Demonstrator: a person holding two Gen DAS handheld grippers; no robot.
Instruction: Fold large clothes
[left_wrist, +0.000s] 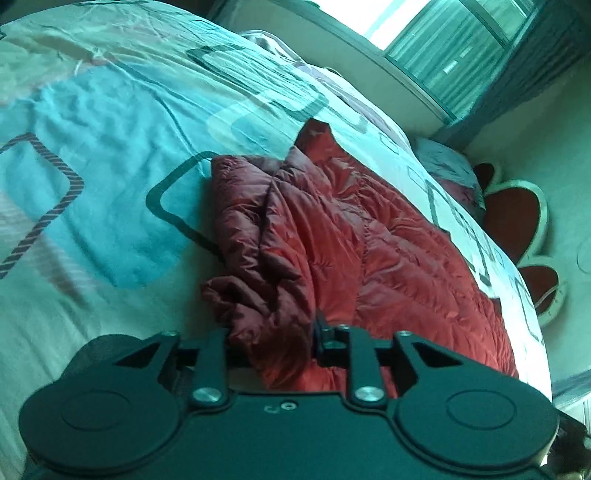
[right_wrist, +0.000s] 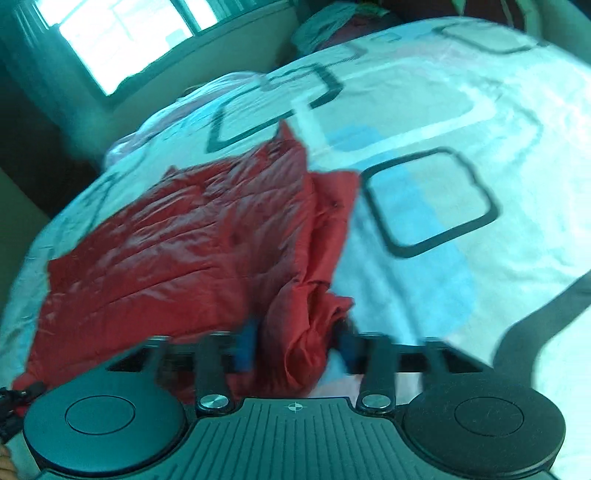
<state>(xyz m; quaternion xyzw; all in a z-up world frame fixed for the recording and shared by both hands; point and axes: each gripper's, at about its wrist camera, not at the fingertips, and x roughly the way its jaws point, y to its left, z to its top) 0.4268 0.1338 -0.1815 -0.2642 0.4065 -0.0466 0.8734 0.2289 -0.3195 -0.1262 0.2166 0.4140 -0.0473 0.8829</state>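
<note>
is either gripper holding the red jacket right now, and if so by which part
Neither grips it. A fold of the red jacket lies between the open jaws of the left gripper and of the right gripper, but the pads are not pressing on it.

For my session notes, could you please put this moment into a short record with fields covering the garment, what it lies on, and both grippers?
garment: red quilted jacket, partly folded, one side doubled over the middle
surface: patterned bedspread on a bed
left gripper: jaws apart, jacket fabric between them, not clamped
right gripper: jaws apart over a bunched jacket edge, picture blurred
background: window beyond the bed
</note>
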